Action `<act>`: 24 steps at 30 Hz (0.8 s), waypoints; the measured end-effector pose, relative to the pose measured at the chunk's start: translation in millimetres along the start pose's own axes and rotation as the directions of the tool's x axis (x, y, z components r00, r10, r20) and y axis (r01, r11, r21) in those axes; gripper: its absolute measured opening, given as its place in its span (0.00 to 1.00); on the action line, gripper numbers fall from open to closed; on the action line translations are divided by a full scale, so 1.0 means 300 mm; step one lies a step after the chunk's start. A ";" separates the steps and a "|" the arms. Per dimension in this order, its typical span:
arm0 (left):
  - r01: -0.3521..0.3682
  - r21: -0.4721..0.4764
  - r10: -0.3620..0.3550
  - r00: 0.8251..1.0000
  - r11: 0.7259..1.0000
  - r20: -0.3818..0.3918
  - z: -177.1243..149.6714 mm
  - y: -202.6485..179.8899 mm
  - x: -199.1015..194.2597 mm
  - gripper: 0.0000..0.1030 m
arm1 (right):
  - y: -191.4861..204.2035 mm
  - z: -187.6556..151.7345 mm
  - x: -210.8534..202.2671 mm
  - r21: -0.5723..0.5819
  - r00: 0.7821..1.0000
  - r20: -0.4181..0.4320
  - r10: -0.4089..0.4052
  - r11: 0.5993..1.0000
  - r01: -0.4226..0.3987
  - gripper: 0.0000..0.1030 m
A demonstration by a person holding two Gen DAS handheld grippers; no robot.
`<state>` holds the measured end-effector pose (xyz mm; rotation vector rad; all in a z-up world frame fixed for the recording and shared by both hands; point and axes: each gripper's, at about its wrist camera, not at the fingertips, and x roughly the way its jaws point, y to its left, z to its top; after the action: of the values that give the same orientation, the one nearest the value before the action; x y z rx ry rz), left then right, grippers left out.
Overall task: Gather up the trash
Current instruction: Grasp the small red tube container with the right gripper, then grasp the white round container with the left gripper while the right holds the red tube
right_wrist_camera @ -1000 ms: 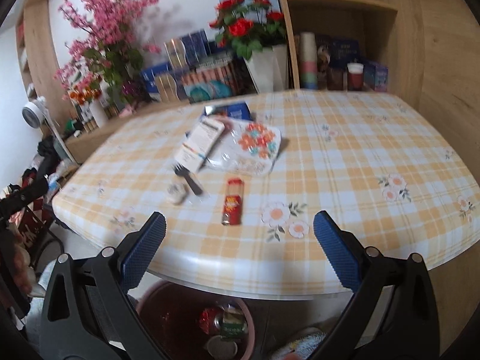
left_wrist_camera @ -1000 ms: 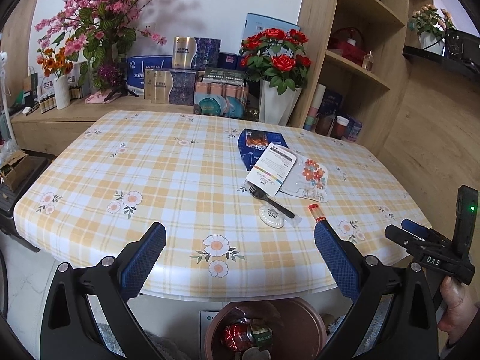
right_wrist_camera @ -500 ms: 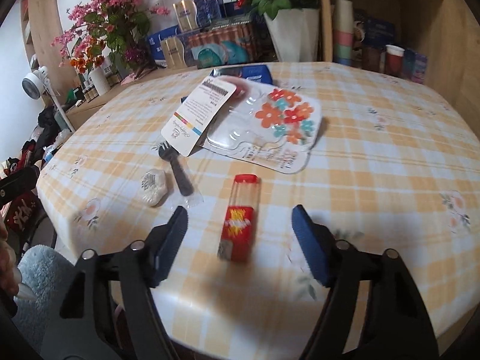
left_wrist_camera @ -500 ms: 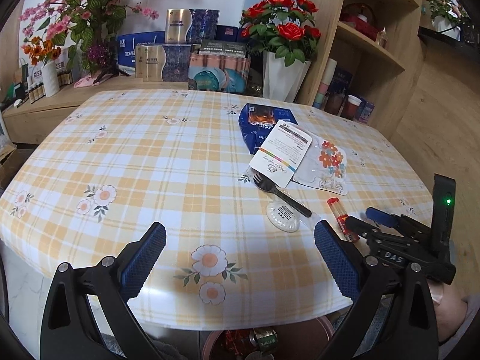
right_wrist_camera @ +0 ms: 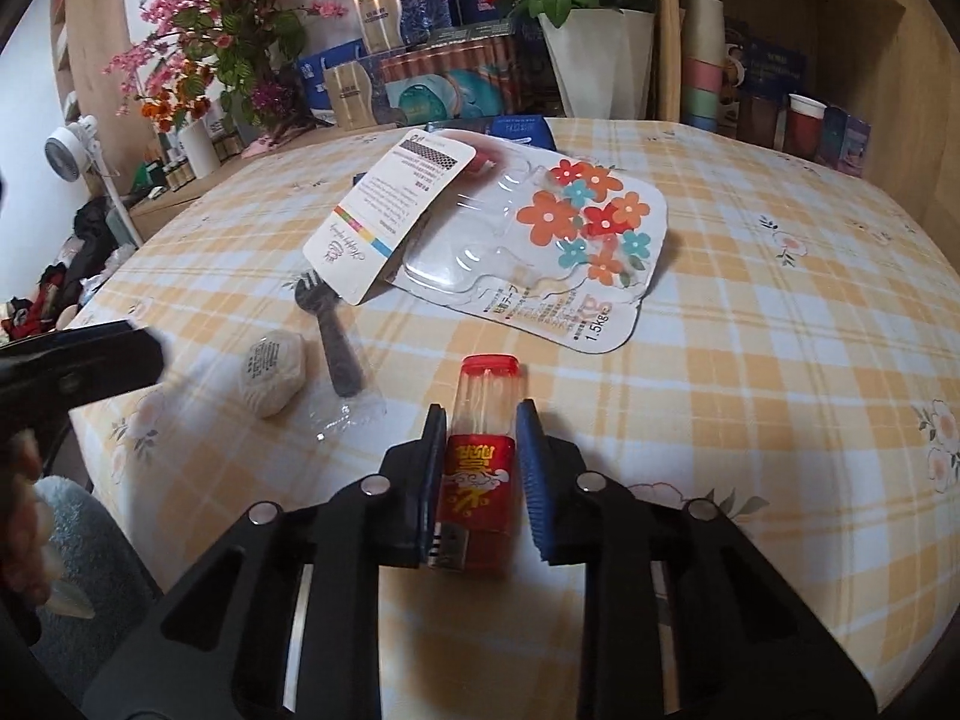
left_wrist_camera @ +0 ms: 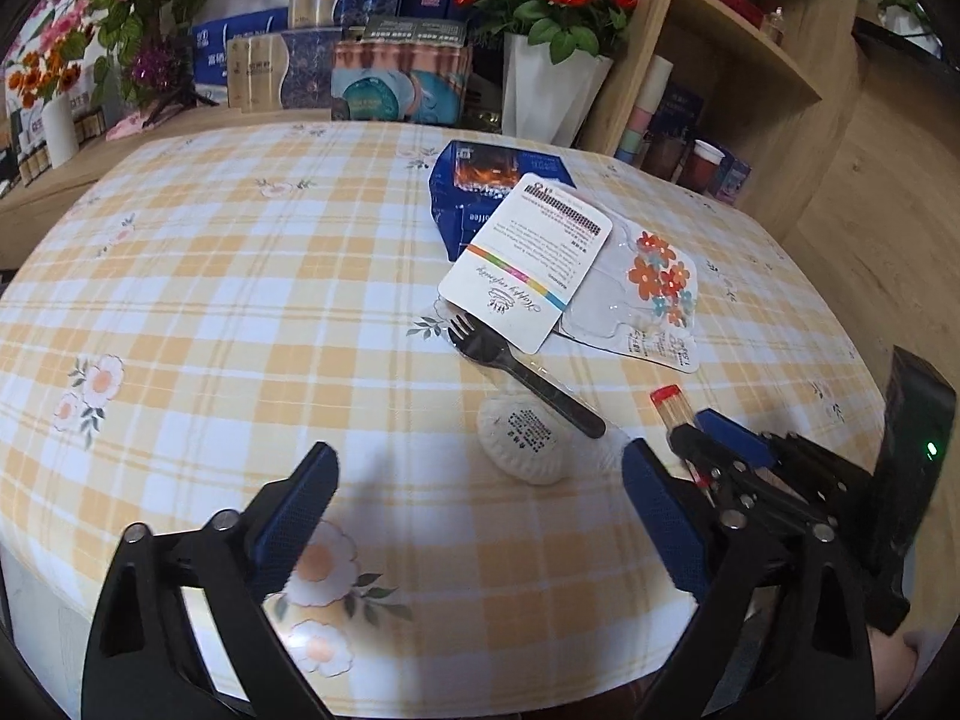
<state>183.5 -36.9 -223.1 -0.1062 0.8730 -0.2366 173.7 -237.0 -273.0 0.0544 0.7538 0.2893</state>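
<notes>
Left wrist view: the yellow plaid tabletop backs onto wooden shelves – left tool gaping wide, holding nothing.

Right wrist view: right tool is clamped on the red lighter near the tabletop's front edge; the blister pack reads "1.5kg".

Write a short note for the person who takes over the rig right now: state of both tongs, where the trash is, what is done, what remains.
Right tongs: closed on the red lighter, which lies on the table near its front edge; whether it is lifted I cannot tell.
Left tongs: open, empty, over the front of the table.
On the table: white puck, black fork, white card lying over the clear flower pack and the blue box.
Done: lighter gripped.
Left: bin the lighter, then collect the other five pieces. No bin is in view now.
</notes>
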 end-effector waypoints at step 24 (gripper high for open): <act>-0.248 -0.019 0.246 0.967 0.969 -0.059 0.002 -0.129 0.171 0.51 | -0.089 -0.030 -0.058 0.104 0.993 0.104 0.064 0.992 -0.075 0.25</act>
<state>209.5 -87.0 -253.6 -0.0145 0.9359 0.0057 162.0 -268.0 -272.1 0.1959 0.6682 0.3097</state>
